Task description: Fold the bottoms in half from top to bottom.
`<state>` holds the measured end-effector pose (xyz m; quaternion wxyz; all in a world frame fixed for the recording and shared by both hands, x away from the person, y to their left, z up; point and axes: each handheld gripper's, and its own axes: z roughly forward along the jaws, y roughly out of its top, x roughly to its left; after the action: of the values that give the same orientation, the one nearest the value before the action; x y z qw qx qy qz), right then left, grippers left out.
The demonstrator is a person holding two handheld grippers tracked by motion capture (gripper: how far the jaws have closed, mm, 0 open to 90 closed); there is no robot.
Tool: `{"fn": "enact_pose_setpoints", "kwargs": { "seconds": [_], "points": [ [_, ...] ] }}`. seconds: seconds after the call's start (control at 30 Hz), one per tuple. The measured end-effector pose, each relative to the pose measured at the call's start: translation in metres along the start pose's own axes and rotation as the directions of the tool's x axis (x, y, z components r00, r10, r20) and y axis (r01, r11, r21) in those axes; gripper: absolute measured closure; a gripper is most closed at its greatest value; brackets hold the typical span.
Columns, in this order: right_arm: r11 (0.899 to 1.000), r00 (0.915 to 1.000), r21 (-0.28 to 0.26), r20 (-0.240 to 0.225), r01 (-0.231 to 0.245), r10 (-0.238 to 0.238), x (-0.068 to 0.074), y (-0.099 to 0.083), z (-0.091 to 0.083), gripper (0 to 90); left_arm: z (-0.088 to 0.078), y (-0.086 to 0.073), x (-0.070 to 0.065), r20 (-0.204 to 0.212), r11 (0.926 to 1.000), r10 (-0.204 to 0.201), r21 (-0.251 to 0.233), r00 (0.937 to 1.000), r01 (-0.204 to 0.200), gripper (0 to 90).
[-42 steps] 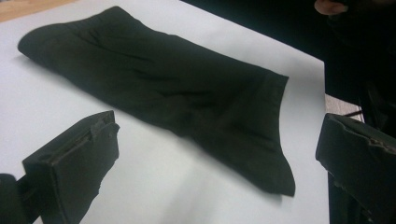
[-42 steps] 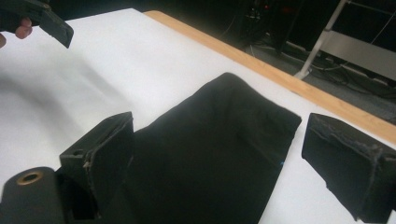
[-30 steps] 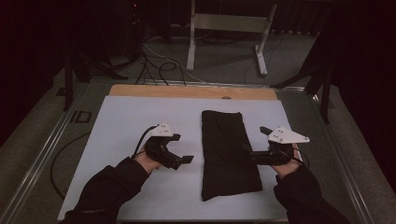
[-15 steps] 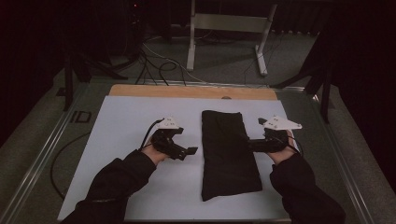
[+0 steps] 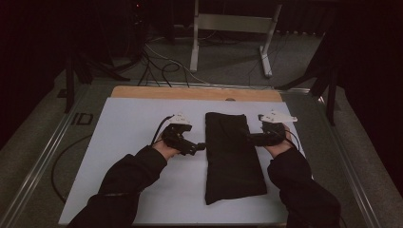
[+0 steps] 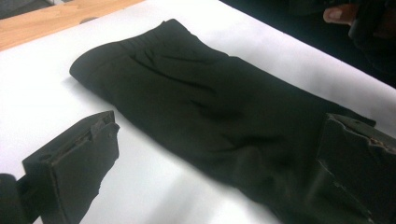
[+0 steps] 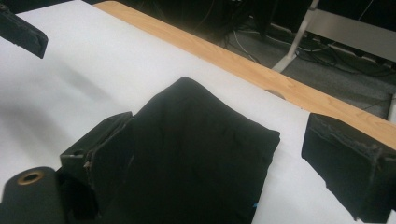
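**Inspector:** Dim room beyond the bench; a metal frame stand (image 5: 228,28) sits at upper centre of the high view, with loose cables (image 5: 157,61) on the floor to its left. Report the surface.

**Assistant:** White table sheet (image 5: 123,128) fills the middle of the high view, with a wooden strip (image 5: 190,93) along its far edge. Metal rails run down both sides.

**Inspector:** Largest item on it?

**Assistant:** A folded black garment (image 5: 233,154), lying flat, long axis running from frame centre towards lower centre. Its far end stops short of the wooden strip. The left gripper view shows creases and a gathered band at the far end (image 6: 187,98).

**Inspector:** Arms?

**Assistant:** Dark sleeves enter from the bottom, one either side of the garment.

**Inspector:** Grippers?

**Assistant:** Left gripper (image 5: 197,147) is at the garment's left edge, jaws parted wide with nothing between them; in its own view one jaw is over bare sheet, the other over cloth. Right gripper (image 5: 252,138) is at the right edge, jaws also spread wide, straddling the garment's far corner (image 7: 196,154), gripping nothing.
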<state>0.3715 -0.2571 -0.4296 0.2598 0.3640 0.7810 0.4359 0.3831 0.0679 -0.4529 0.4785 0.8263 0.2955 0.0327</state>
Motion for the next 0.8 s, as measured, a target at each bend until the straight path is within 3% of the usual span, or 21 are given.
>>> {"fn": "enact_pose_setpoints", "kwargs": {
  "seconds": [0.23,0.37,0.7,0.8],
  "points": [
    [1.0,0.9996,0.012,0.006,-0.027,0.026,-0.006,-0.003,0.013,10.0,0.02,0.006,0.01,0.013,0.9982,-0.055,0.023,0.9984,0.055,0.0],
    [0.998,0.9986,0.027,0.008,-0.053,0.052,-0.009,-0.007,0.02,10.0,0.028,0.006,0.014,-0.011,0.9981,-0.058,0.021,0.9983,0.058,0.0],
    [0.995,0.9986,0.089,-0.004,-0.053,0.053,-0.018,-0.02,0.033,10.0,0.053,0.003,0.029,-0.062,0.9959,-0.088,0.018,0.9942,0.089,0.0],
    [0.993,0.9985,0.103,0.013,-0.054,0.053,-0.019,-0.023,0.038,9.9,0.059,0.003,0.033,-0.055,0.9948,-0.099,0.019,0.9936,0.1,0.0]
  ]
}}
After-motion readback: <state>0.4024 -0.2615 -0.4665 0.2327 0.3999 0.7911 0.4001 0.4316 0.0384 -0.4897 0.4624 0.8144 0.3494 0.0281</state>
